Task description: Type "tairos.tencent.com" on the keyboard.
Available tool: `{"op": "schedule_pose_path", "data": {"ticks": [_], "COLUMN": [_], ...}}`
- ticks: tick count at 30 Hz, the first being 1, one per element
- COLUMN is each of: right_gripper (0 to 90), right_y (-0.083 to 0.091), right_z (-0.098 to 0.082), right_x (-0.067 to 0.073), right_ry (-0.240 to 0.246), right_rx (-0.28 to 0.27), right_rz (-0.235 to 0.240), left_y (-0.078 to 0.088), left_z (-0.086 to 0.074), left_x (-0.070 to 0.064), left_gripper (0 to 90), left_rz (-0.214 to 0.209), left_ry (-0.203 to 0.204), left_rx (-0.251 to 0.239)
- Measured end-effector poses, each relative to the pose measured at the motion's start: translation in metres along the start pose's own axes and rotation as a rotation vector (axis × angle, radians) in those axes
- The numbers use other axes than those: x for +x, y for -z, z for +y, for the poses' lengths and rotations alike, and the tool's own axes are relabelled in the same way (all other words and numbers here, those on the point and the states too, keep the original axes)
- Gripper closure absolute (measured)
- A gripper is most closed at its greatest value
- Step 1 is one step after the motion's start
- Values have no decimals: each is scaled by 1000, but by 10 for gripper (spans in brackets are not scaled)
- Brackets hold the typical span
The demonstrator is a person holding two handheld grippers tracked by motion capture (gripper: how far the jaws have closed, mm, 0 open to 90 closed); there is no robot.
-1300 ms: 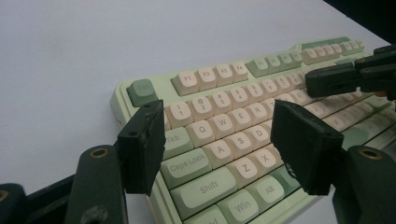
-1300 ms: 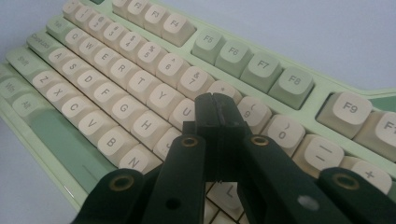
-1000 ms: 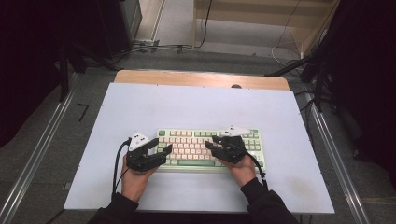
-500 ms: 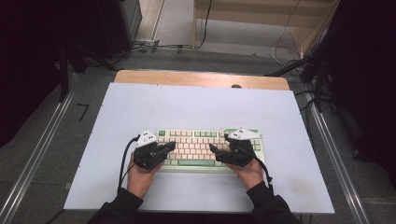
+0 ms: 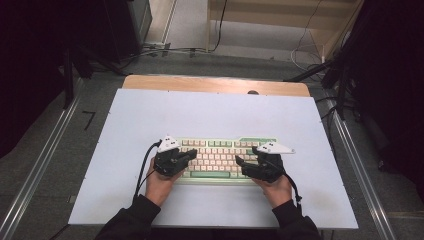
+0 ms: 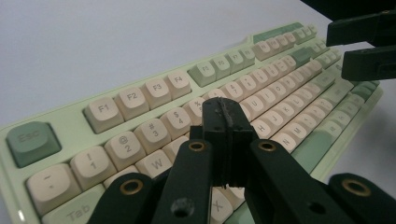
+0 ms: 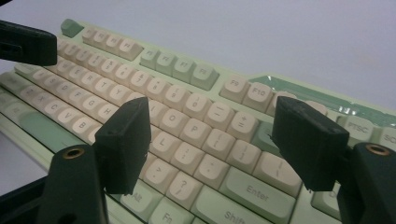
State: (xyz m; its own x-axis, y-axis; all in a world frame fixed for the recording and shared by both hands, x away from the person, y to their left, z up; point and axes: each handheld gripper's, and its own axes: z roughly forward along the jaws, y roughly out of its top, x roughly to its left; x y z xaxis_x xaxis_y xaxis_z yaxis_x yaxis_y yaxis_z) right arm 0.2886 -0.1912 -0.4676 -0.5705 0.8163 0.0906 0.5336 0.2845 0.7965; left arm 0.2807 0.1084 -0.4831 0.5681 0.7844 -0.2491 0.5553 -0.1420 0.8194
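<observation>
- The mechanical keyboard [image 5: 220, 159], pale green with cream keycaps, lies near the front middle of the white worktop [image 5: 210, 112], long side facing the person.
- In the high view, the left tongs [image 5: 192, 155] reach in over the keyboard's left end and the right tongs [image 5: 239, 161] over its right half, tips pointing towards each other, well apart.
- The left gripper view shows what the high view cannot: the left tongs [image 6: 223, 135] are pressed together with nothing between them, hanging above the number and letter rows near the 4 key; whether they touch a keycap I cannot tell.
- That same view catches the right tongs [image 6: 369, 44] at the top right corner, above the far end of the keyboard [image 6: 140, 112].
- The right gripper view shows the right tongs [image 7: 219, 144] standing wide apart, gripping nothing, the keyboard [image 7: 196, 121] beneath them around the P, L and Enter keys.
- The legends on the keycaps are readable in the gripper views and too small to tell from above.
- A wooden edge [image 5: 215, 84] runs along the worktop's far side in the high view.
</observation>
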Motion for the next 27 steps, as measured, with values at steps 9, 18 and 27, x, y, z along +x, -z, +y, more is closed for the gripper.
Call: {"op": "schedule_pose_path", "data": {"ticks": [9,18,27], "right_gripper": [270,274,275], "right_y": [9,13,12], "right_z": [-6,-8,-8], "right_x": [-7,-10,-10], "right_ry": [-27,-39,-40], "right_rx": [0,-3,-4], "right_rz": [-28,-37,-35], "left_y": [-16,-21,-23], "left_z": [3,3,2], "left_x": [0,-1,-2], "left_gripper": [900,900,900], "left_rz": [18,38,50], "left_ry": [-8,-15,-22], "left_rx": [47,65,75]}}
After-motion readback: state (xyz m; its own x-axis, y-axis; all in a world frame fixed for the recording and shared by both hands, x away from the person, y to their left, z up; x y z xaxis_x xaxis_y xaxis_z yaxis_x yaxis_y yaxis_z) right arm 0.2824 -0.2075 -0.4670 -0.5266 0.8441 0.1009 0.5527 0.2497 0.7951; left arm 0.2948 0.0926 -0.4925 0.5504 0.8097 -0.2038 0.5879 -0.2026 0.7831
